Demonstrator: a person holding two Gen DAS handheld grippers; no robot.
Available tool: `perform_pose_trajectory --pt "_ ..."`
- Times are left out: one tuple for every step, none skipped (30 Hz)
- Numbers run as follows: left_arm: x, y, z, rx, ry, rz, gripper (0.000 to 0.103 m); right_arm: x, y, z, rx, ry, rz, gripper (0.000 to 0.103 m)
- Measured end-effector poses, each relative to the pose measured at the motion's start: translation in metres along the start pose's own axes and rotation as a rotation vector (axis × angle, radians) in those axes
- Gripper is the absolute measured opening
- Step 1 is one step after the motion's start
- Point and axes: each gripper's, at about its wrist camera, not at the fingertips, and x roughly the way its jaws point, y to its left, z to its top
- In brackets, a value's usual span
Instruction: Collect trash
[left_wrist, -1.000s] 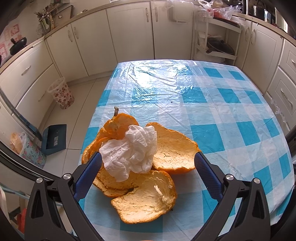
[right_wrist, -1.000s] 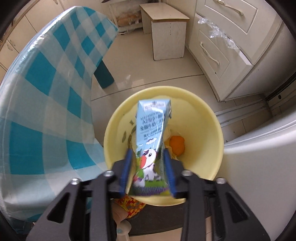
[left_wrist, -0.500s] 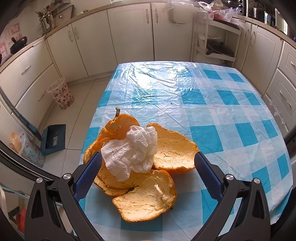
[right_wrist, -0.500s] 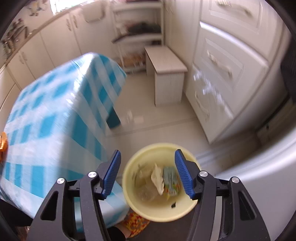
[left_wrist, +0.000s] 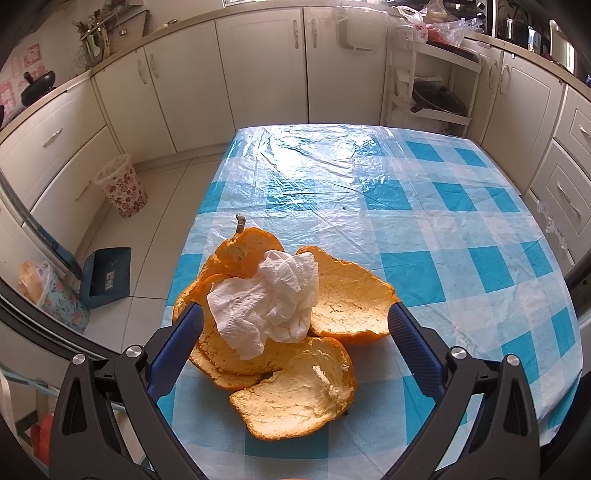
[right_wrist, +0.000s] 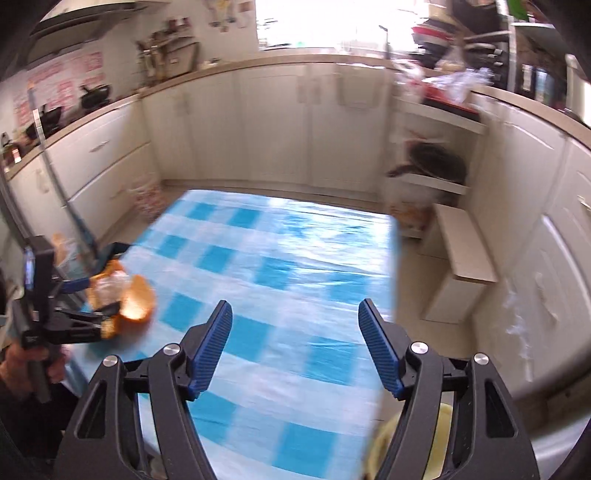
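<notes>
A pile of orange peels (left_wrist: 295, 343) lies on the blue-checked table (left_wrist: 443, 221) near its front left edge, with a crumpled white tissue (left_wrist: 269, 299) on top. My left gripper (left_wrist: 295, 325) is open, its jaws on either side of the pile, low over the table. My right gripper (right_wrist: 295, 336) is open and empty above the table's near right side. In the right wrist view the peels (right_wrist: 136, 299) and the left gripper (right_wrist: 88, 295) show at the far left. A sliver of the yellow bin (right_wrist: 443, 443) shows under the right finger.
White cabinets ring the room. A floral waste basket (left_wrist: 122, 184) and a blue dustpan (left_wrist: 107, 277) are on the floor left of the table. A small white stool (right_wrist: 461, 258) and a shelf rack with a pan (right_wrist: 436, 162) stand right of the table.
My right gripper let go of the milk carton into the yellow bin, opened, and swung up and left toward the table. The left gripper has barely moved.
</notes>
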Motion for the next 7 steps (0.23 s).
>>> perform_pose_trajectory --pt "0.000 0.000 0.000 0.000 0.000 0.000 0.096 0.007 0.012 0.001 -0.008 0.007 0.023 0.068" --pt "0.001 0.000 0.000 -0.001 -0.001 0.000 0.096 0.015 0.021 0.001 -0.010 0.017 0.048 0.068" --pt "0.000 0.000 0.000 -0.004 0.000 -0.003 0.096 0.023 0.030 -0.001 -0.008 0.029 0.068 0.068" --pt "0.001 0.001 0.000 -0.005 0.002 -0.007 0.096 0.030 0.037 -0.003 -0.003 0.041 0.087 0.068" --pt "0.002 0.001 0.000 -0.007 0.003 -0.010 0.096 0.036 0.046 -0.004 0.002 0.053 0.105 0.068" --pt "0.002 0.001 0.000 -0.008 0.003 -0.012 0.096 0.042 0.053 -0.007 0.008 0.066 0.120 0.068" --pt "0.003 0.002 0.000 -0.007 0.004 -0.014 0.096 0.047 0.058 -0.012 0.018 0.080 0.130 0.068"
